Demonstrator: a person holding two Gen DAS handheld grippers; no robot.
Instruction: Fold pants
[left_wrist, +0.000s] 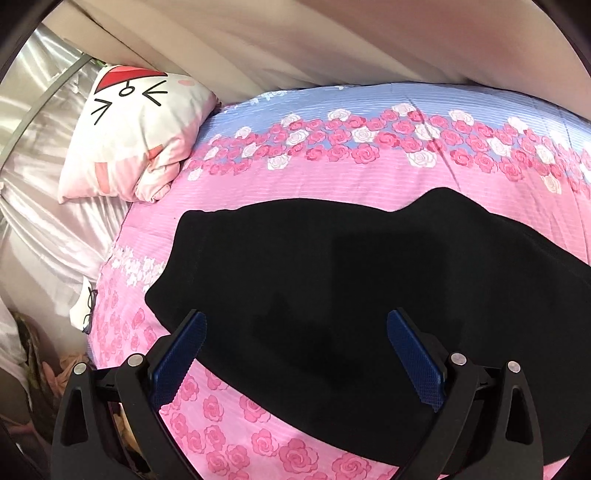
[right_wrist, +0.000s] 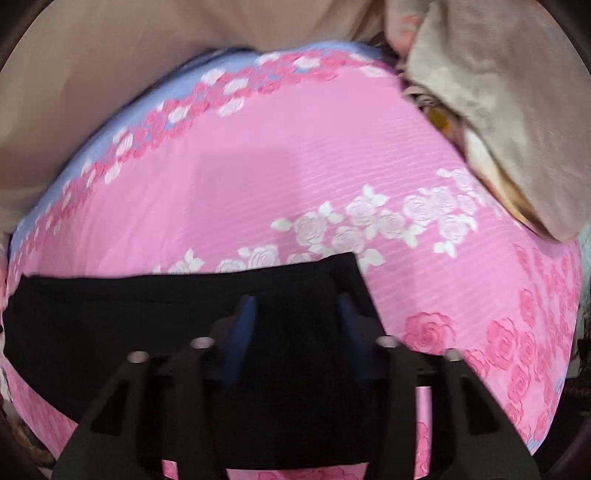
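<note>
Two grippers: both sit low over one black, soft-knit pair of pants (left_wrist: 314, 280) spread on a bed.
Left gripper (left_wrist: 295, 343): spread wide, its blue textured pads (left_wrist: 415, 360) well apart with nothing between them; it hovers over the near part of the dark cloth, placed, I judge, to come down on an edge or to press the fabric flat.
Right gripper (right_wrist: 297, 321): partly parted, straddling a raised hump of the black cloth near the garment's right end; whether the pads actually bite the fabric cannot be told, since the view is blurred and black lies on black.
Pants: lying flat and broad across the bed, one straight hemmed edge facing away in the right wrist view, a wavy outline in the left wrist view; the shape reads as already doubled, though layers cannot be separated.
Bed cover (left_wrist: 295, 177): pink ribbed sheet with rose bands and a pale blue strip, smooth enough to let cloth slide during a fold.
Cushion (left_wrist: 136, 133): white and pink cat-face cushion at the far left corner, well apart from the pants.
Spectacles (left_wrist: 89, 310): dark-framed pair at the left bed edge, clear of the work.
Step in hand: likely gathering the right end to carry it over toward the left.
</note>
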